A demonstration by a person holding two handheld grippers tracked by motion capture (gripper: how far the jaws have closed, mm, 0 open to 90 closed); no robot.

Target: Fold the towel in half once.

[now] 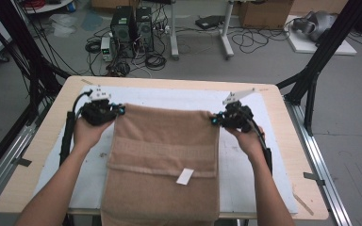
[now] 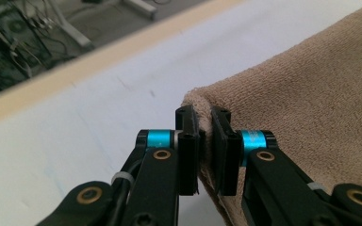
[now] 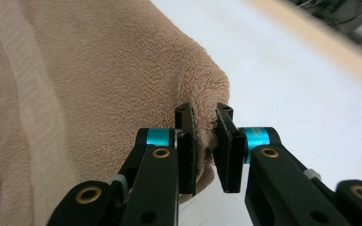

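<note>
A tan towel (image 1: 162,160) is stretched between the two grippers. The left gripper (image 1: 119,109) and right gripper (image 1: 215,120) each clamp a far corner, raised off the white surface (image 1: 245,160). Corners are gripped; folding appears yet to come.

This is a lab or test room set up for recording, not a home. The wooden tabletop (image 1: 283,141) sits inside a frame of black struts (image 1: 320,56) and metal rails (image 1: 323,169). Behind it, on a bare grey floor (image 1: 353,122), stand two computer towers (image 1: 132,28) amid loose cables (image 1: 259,37), with cardboard boxes (image 1: 264,13) and a metal stand (image 1: 200,35) nearby.
</note>
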